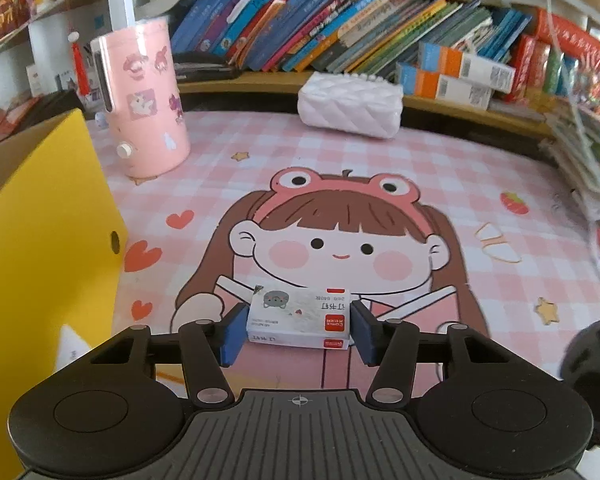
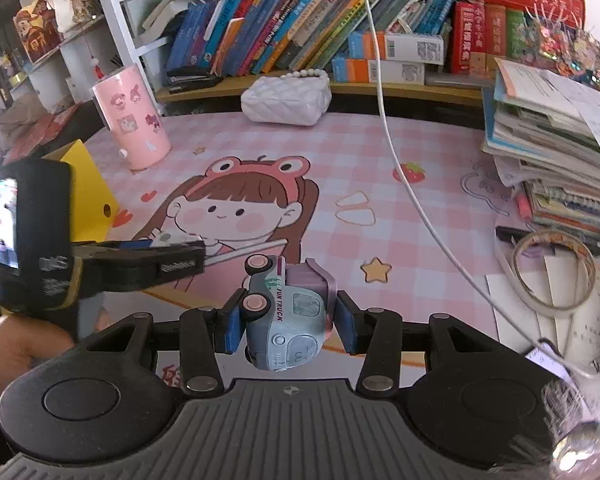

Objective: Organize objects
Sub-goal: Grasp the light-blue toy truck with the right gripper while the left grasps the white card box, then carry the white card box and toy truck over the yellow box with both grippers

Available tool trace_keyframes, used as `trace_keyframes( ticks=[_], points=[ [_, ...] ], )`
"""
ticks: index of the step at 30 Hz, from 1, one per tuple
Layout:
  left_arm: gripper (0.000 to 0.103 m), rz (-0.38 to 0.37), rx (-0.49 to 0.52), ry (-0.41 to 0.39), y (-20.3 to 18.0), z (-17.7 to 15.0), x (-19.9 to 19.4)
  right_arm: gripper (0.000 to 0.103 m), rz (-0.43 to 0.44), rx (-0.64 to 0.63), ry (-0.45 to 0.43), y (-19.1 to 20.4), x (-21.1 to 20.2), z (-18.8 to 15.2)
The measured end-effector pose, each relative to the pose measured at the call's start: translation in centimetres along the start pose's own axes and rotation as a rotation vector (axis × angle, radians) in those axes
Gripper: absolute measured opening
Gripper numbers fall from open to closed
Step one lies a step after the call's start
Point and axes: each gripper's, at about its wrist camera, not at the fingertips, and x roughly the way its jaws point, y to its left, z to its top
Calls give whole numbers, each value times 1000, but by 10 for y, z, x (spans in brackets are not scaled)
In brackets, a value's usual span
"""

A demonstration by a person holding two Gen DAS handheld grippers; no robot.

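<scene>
My left gripper (image 1: pixel 299 326) is shut on a small white staples box (image 1: pixel 300 317) with a grey cat print, held above the pink cartoon desk mat (image 1: pixel 440 184). My right gripper (image 2: pixel 288 320) is shut on a pale blue toy truck (image 2: pixel 286 312) with pink wheels, turned on its side, held above the mat. The left gripper with the box (image 2: pixel 172 240) also shows in the right wrist view, to the left of the truck. A yellow cardboard box (image 1: pixel 44 264) stands open at the left, close beside the left gripper.
A pink cylinder container (image 1: pixel 144 100) and a white quilted bag (image 1: pixel 350 104) stand at the back of the mat. Books fill the shelf (image 1: pixel 340 24) behind. A stack of books (image 2: pixel 552 152), a tape roll (image 2: pixel 552 272) and a white cable (image 2: pixel 404 184) are at the right.
</scene>
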Motion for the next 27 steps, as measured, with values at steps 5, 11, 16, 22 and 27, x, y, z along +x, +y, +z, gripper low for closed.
trace_keyframes(
  ticks=[5,11,16,22,27],
  points=[
    [52,-54,-1,-20,7,-5,-37,43,-30,-15,10,2,-5,-8],
    [52,-116,-1,-45,24,-25,-89,43,-58,-10,29,16,-14,-24],
    [52,-150,2,-54,43,-50,-125,43,-60,-11,18,41,-29,-38],
    [52,-158,-2,-67,74,-71,-154,43,-44,-39,22,80,-43,-51],
    [52,-152,-14,-45,105,-93,-174,43,-16,-72,28,117,-54,-64]
  ],
)
